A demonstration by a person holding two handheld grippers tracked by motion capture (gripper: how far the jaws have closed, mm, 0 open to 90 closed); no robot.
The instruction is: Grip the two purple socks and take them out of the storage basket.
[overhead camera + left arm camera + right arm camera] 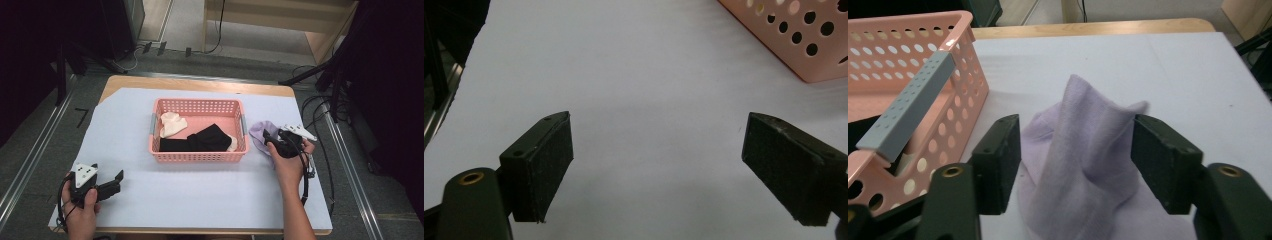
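My desk (200,84) is wood under a pale sheet (200,190). Grey floor (30,145) surrounds it, metal rails (37,150) either side. Light wooden furniture (280,20) stands upper right; black cables (320,107) trail there.

Left hand (80,212) comes in at the bottom-left of the high view, wrapped around the left gripper (116,181) from behind, grey three-cornered plate on top, cable looping by the wrist. It sits low over the counter's near-left corner, pointing right and slightly away from the person. Its fingers (541,167) are spread wide with nothing between them.

Right forearm reaches up from the bottom right, right hand (287,160) closed around the right gripper (266,136), which points left and away, cable hanging along the wrist. In the right gripper view its fingers (1000,162) stand apart, one each side of a raised fold of cloth, pads not pressing on it.
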